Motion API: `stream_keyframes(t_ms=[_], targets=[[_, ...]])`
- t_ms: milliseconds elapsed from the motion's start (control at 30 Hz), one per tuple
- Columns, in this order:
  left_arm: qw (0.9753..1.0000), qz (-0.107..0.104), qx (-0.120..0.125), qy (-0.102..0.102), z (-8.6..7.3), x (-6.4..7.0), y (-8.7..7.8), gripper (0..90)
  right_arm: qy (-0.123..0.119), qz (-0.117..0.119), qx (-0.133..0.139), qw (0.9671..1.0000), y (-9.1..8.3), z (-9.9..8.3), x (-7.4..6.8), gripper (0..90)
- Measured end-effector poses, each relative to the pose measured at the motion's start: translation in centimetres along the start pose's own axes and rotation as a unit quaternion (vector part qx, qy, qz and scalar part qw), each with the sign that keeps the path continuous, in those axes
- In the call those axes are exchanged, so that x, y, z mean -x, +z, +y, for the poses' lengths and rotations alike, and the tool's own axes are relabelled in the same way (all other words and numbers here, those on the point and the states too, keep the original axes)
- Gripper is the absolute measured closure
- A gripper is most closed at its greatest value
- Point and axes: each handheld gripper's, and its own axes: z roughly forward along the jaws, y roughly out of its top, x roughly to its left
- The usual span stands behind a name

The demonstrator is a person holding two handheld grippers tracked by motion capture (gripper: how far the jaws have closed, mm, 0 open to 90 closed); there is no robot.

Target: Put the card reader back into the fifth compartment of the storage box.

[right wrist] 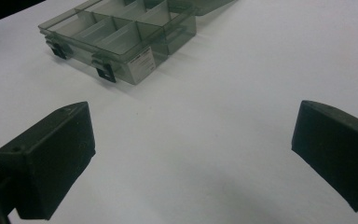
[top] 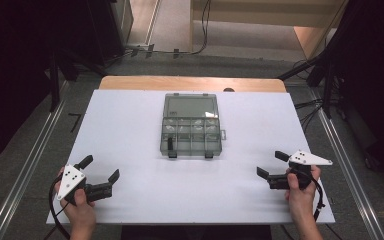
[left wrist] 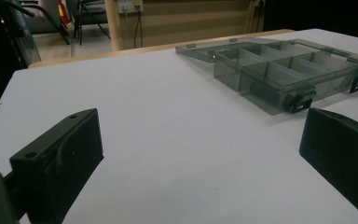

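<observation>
A smoky clear plastic organiser box (top: 190, 125) lies in the middle of the white table (top: 130, 130), lid open and laid flat toward the far side. Its dividers form several compartments, and two black latches sit on its near wall. My left gripper (top: 99, 169) is held near the front left edge, jaws wide apart and empty. My right gripper (top: 271, 164) is held near the front right edge, also open and empty. The box (left wrist: 284, 74) shows ahead and to the right in the left gripper view. In the right gripper view the box (right wrist: 121, 35) lies ahead to the left.
The white sheet covers a wooden tabletop (top: 190, 82) whose far edge shows behind it. Metal rails (top: 30, 160) run along the floor on both sides. Cables and dark stands (top: 325, 85) sit at the back right. Bare white surface lies between the grippers and the box.
</observation>
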Motion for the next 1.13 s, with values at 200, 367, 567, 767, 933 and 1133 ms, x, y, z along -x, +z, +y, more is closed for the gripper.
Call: stream_keyframes(t_ms=[200, 367, 567, 767, 933, 1133], targets=[[1.0000, 0.001, 0.000, -0.001, 0.0, 0.0, 0.0, 0.0, -0.005, -0.005, 0.011, 0.9999, -0.8, -0.5, 0.6, 0.0], [1.0000, 0.001, 0.000, -0.001, 0.0, 0.0, -0.1, 0.0, -0.006, -0.014, 0.018, 0.9997, -1.6, -1.1, 1.4, 0.0], [1.0000, 0.000, 0.001, -0.001, 0.0, 0.0, -0.1, 0.0, -0.001, -0.018, 0.029, 0.9994, -2.2, -1.5, 1.9, 0.0], [1.0000, 0.000, 0.003, -0.005, 0.0, -0.1, -0.2, 0.0, -0.007, -0.036, 0.050, 0.9981, -3.1, -2.2, 2.5, 0.0], [1.0000, 0.000, 0.004, -0.006, 0.0, -0.2, -0.2, 0.0, 0.004, -0.030, 0.065, 0.9974, -3.7, -2.7, 2.9, 0.0], [1.0000, -0.001, 0.004, -0.007, 0.1, -0.2, -0.2, 0.0, 0.006, -0.018, 0.070, 0.9974, -3.4, -2.8, 3.0, 0.0]])
